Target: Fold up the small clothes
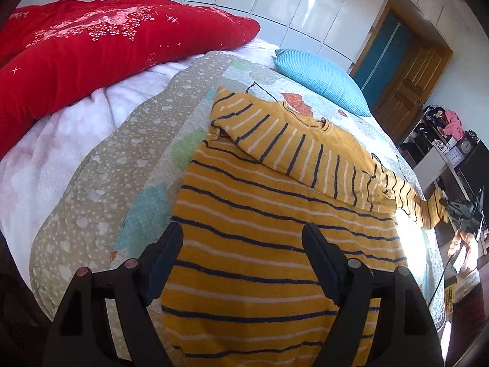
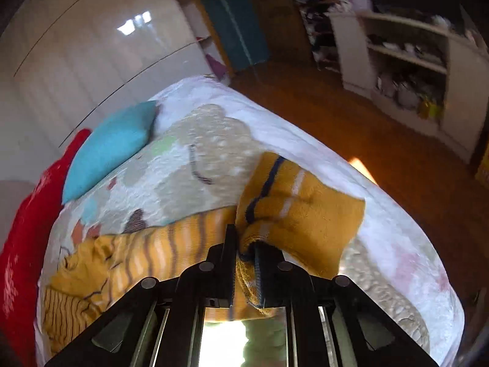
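A small yellow sweater with navy and white stripes (image 1: 259,214) lies flat on a patterned quilt (image 1: 101,180) on the bed. One sleeve is folded across its chest. My left gripper (image 1: 243,232) is open and empty, its fingers spread just above the sweater's lower body. My right gripper (image 2: 246,244) is shut on the cuff of the other sleeve (image 2: 293,208) and holds it lifted off the bed's right side; it shows in the left wrist view (image 1: 449,206) too. The rest of the sweater (image 2: 122,263) trails left in the right wrist view, blurred.
A red quilted blanket (image 1: 91,49) lies at the far left on pink bedding. A blue pillow (image 1: 324,79) sits beyond the sweater's collar. White wardrobes (image 1: 275,3) stand behind. The bed's right edge drops to a wooden floor (image 2: 351,113) with white shelves (image 2: 406,61).
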Available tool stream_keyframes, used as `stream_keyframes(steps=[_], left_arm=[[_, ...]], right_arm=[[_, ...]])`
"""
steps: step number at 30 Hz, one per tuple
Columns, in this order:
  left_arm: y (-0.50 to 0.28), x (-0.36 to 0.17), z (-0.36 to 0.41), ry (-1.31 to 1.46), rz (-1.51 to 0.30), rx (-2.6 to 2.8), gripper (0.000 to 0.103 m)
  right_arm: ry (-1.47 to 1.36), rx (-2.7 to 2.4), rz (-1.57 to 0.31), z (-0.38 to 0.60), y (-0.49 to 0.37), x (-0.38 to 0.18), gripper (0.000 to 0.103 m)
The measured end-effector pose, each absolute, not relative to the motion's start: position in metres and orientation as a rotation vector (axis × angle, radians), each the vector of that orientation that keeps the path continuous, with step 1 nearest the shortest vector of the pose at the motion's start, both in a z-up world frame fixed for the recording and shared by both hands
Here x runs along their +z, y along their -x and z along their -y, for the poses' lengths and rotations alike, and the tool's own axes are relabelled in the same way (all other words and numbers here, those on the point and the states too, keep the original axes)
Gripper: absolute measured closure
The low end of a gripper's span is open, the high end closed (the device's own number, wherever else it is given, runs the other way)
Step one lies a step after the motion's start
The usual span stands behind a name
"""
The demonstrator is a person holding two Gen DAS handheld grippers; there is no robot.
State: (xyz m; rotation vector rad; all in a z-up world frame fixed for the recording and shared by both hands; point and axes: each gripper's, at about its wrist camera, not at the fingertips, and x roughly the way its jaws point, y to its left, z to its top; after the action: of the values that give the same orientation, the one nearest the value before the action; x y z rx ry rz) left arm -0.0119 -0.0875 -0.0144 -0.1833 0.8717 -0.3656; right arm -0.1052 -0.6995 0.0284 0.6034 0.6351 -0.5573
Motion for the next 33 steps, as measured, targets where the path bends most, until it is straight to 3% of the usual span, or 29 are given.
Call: stream_keyframes(steps=[6,15,21,25,28,33], left_arm=[[0.023,-0.011,0.041,0.260,-0.829,-0.324,0.024],[0.031,-0.022,-0.027,0.347,-0.800,-0.221,0.024],[0.032,-0.038,-0.051,0.398,-0.814,-0.194,0.024],[0.031,-0.043,-0.057,0.428,-0.821,-0.190,0.024],[0.033,-0.042,-0.056,0.426,-0.814,-0.193,0.024],[0.033,-0.042,-0.056,0.408,-0.815,-0.201,0.024]], right_arm=[[-0.341,-0.192,-0.647,0.530,-0.003,0.087,0.092],[-0.156,0.172,-0.862,0.308,-0.107,0.013,0.092],[-0.023,0.181,-0.917,0.258,-0.117,-0.025,0.088],[0.080,0.264,-0.906,0.229,-0.110,-0.021,0.069],[0.205,0.363,-0.922,0.195,-0.099,-0.024,0.062],[0.253,0.348,-0.898,0.203,-0.075,-0.019,0.062]])
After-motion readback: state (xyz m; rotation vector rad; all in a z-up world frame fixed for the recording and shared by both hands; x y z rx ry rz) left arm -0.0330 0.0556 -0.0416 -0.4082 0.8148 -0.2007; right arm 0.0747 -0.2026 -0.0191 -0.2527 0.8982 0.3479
